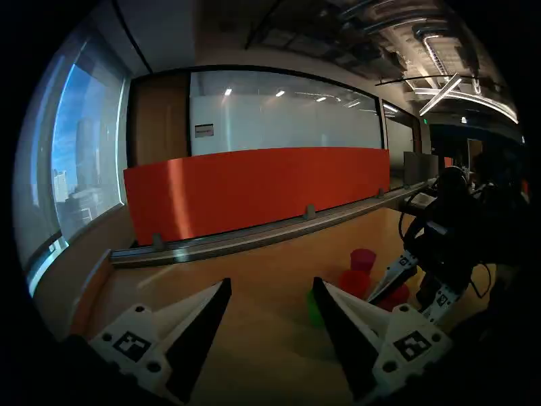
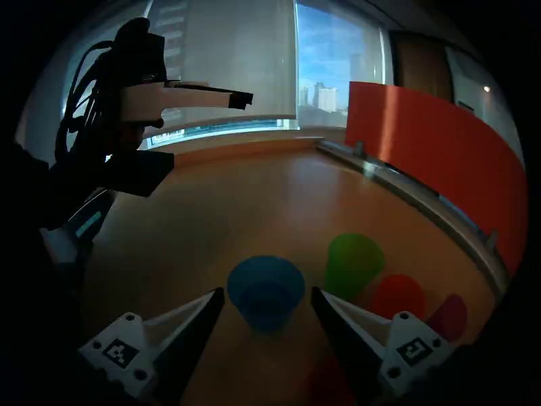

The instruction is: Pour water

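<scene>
The right gripper (image 2: 266, 291) hangs low over the wooden surface (image 2: 237, 203), its fingers apart on either side of a blue cup (image 2: 265, 301); the cup stands between them unclamped. A green cup (image 2: 351, 262), a red cup (image 2: 399, 296) and a magenta cup (image 2: 450, 314) stand just beyond to the right. The left gripper (image 1: 270, 284) hovers with its fingers apart and nothing between them.
</scene>
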`<control>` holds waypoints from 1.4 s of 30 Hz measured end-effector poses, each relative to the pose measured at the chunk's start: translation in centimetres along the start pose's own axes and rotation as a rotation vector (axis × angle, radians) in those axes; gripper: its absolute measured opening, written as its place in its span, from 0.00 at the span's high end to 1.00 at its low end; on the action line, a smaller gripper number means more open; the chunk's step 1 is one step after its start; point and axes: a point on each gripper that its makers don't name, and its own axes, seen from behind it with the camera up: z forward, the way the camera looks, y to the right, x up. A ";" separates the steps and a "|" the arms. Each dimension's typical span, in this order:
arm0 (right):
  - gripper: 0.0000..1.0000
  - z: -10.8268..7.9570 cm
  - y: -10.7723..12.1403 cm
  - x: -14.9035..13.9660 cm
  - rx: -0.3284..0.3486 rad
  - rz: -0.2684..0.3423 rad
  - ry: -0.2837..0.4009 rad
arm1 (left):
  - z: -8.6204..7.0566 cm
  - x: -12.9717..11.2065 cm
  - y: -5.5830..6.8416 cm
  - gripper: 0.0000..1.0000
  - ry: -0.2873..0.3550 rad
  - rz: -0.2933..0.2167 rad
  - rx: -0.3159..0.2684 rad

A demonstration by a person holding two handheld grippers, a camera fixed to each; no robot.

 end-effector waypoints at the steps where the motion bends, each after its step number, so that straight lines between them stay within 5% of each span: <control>1: 0.00 0.2 0.0 -0.1 -0.001 -0.002 -0.004 | 0.0 0.0 -0.1 0.11 0.000 0.000 0.001; 24: 0.00 4.2 -0.1 -1.2 -0.014 -0.034 -0.058 | -0.2 -0.1 -0.8 0.11 0.002 -0.004 0.009; 42: 0.10 4.5 0.1 -1.6 -0.011 -0.005 -0.062 | -0.4 0.0 -0.8 0.11 0.003 0.003 0.014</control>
